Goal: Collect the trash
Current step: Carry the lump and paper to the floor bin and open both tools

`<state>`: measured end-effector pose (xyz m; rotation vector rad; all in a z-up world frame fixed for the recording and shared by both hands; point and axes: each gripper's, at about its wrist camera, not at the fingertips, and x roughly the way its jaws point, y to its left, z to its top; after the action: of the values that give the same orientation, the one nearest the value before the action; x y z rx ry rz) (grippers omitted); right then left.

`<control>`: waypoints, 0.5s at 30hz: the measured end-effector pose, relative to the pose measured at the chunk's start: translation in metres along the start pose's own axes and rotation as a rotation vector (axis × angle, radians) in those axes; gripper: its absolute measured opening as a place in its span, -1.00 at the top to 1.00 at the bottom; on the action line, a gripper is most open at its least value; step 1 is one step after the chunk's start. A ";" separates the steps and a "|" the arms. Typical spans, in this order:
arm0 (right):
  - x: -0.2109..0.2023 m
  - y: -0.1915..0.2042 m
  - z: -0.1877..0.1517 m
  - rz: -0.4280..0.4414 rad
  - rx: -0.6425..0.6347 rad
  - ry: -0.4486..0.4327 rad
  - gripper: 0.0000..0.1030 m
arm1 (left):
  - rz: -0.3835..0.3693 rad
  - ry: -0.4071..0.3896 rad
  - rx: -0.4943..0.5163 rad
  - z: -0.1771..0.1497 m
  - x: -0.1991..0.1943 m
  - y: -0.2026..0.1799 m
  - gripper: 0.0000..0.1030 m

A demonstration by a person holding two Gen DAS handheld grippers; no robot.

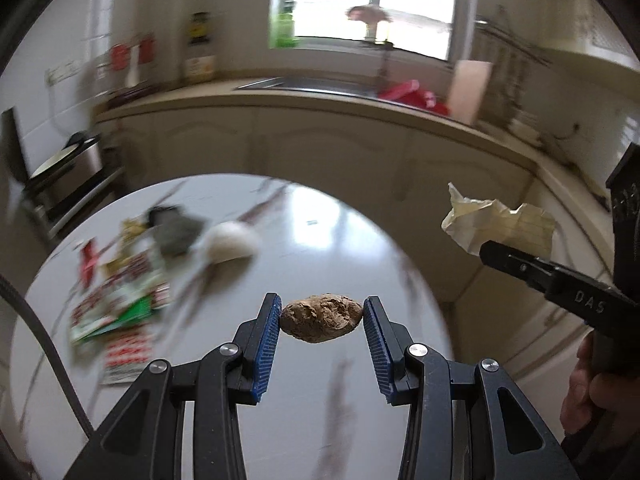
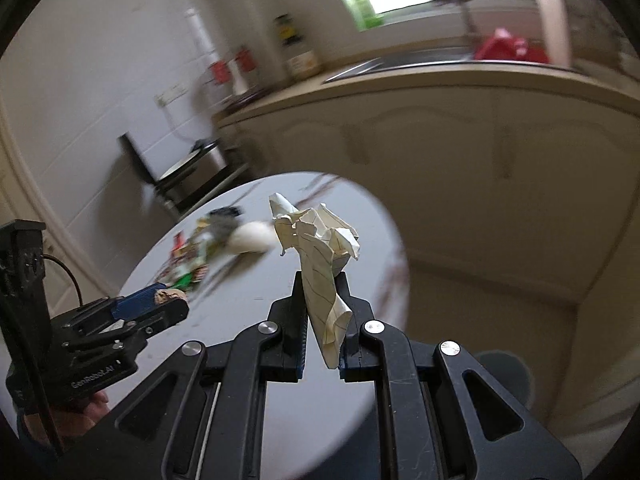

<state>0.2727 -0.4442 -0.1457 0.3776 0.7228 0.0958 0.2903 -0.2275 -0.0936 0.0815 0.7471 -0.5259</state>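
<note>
My left gripper is shut on a brown crumpled lump and holds it above the round white table. My right gripper is shut on a crumpled sheet of lined yellowish paper, also held above the table. The right gripper and its paper show at the right of the left wrist view. The left gripper with the brown lump shows at the left of the right wrist view. More trash lies on the table's far left: colourful wrappers, a grey wad and a white wad.
Beyond the table runs a beige kitchen counter with a sink, a red item and bottles under a window. A metal bin with a lid stands at the left by the wall. The background is motion-blurred.
</note>
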 end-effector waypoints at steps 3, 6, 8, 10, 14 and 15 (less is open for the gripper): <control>-0.022 -0.032 0.000 -0.053 0.031 -0.024 0.79 | -0.049 -0.003 0.023 0.011 0.011 -0.030 0.26; -0.038 -0.064 -0.002 -0.108 0.067 -0.038 0.79 | -0.103 -0.010 0.047 0.016 0.022 -0.061 0.26; -0.045 -0.088 -0.007 -0.145 0.093 -0.038 0.78 | -0.135 0.000 0.064 0.020 0.037 -0.080 0.26; -0.047 -0.111 -0.013 -0.173 0.120 -0.025 0.78 | -0.173 0.022 0.080 0.019 0.053 -0.103 0.26; -0.039 -0.167 -0.034 -0.223 0.201 0.031 0.78 | -0.217 0.083 0.140 0.012 0.088 -0.144 0.26; -0.035 -0.180 -0.040 -0.232 0.220 0.050 0.78 | -0.222 0.104 0.158 0.009 0.102 -0.155 0.25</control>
<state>0.2125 -0.6069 -0.2176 0.4997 0.8244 -0.1960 0.2835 -0.4083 -0.1375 0.1752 0.8203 -0.7970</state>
